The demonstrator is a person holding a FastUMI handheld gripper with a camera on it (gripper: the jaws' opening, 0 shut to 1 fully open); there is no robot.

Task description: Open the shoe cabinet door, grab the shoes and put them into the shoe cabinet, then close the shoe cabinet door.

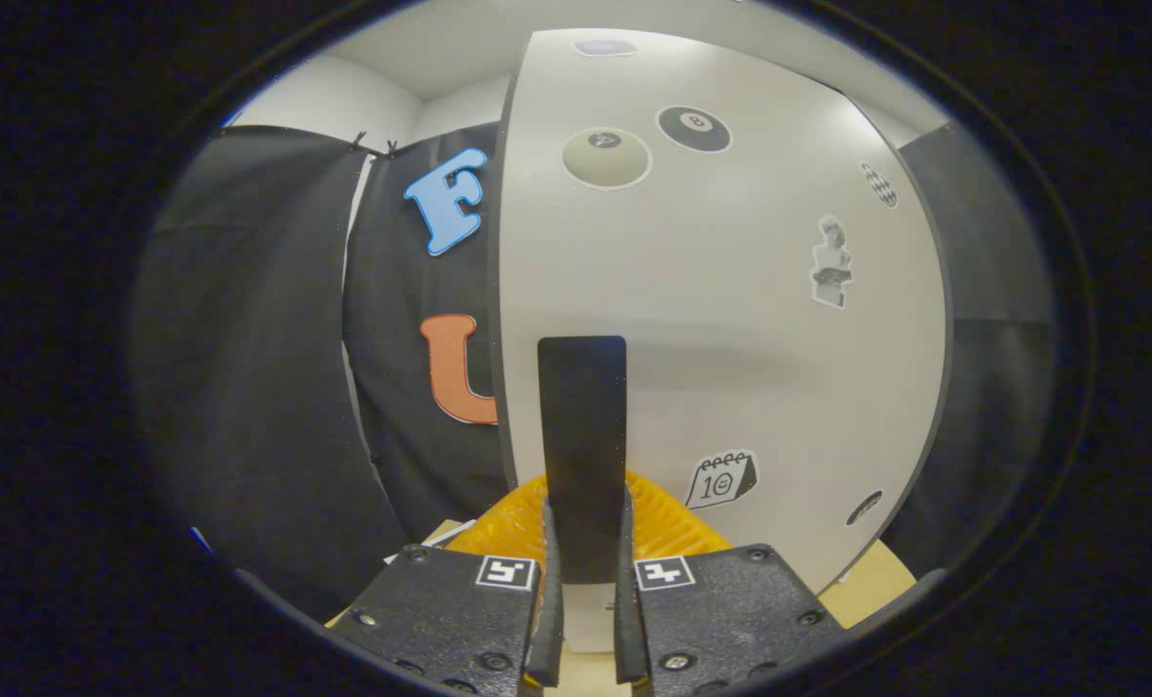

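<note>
Up close against the shoe cabinet door [731, 319], white and closed-looking from this angle, with its left edge curving tall against the black cloth wall [247, 387] of the booth

Clamped with the gripper [586, 513] on the door's black handle [582, 407]: a flat upright strip, rising from between the two fingers [544, 581] and ending about halfway up the panel. Pressed on both sides by the fingers' inner faces, one left and one right of the strip, with no gap to be made out. Marked on each black finger block with a small square black-and-white tag

Scattered across the door, a set of stickers: a pale billiard ball [606, 158] and a black eight ball [693, 129] side by side high above the handle, a checkered oval [879, 184] further right near the door's far edge, a grey bust [832, 261] below that, a small calendar page [721, 479] just right of the handle's lower part, and a dark oval [864, 506] down by the lower right corner

Just behind the fingers and on either side of the handle's foot, an orange ribbed piece [673, 518], fanned out low in front of the door; hard to tell what. Below and to the right of the door, a strip of tan surface [866, 581]; another sliver of the same tan left of the orange piece

Beyond the cloth, up high, plain white wall [344, 97] and ceiling
</note>
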